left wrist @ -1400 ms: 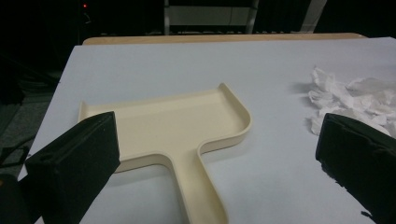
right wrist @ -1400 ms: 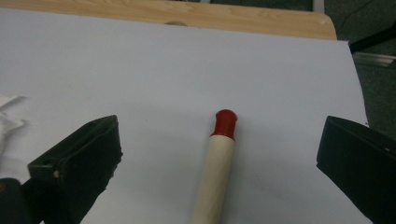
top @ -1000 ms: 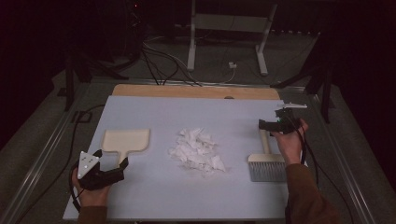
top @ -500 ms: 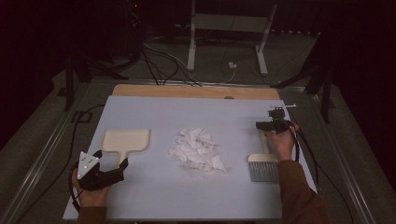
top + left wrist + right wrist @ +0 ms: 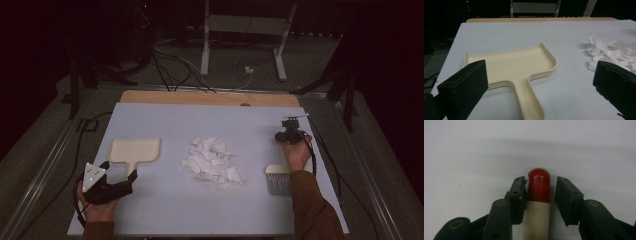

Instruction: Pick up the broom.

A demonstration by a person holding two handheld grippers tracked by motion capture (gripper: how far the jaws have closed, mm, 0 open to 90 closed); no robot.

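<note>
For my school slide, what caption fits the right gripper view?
Right gripper straddles the brush handle's red tip, jaws not yet closed.

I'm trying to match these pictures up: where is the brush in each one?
High view: brush low at right, bristles showing, handle hidden under the right hand.
Right gripper view: its red-tipped handle rises at centre, between the open jaws.
Left gripper view: looks at the dustpan and paper scraps.
Shared landmark: the pale table.

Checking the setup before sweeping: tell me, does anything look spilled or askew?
A loose heap of torn white paper scraps lies mid-table. The dustpan and brush lie flat on either side; nothing looks damaged.
</note>
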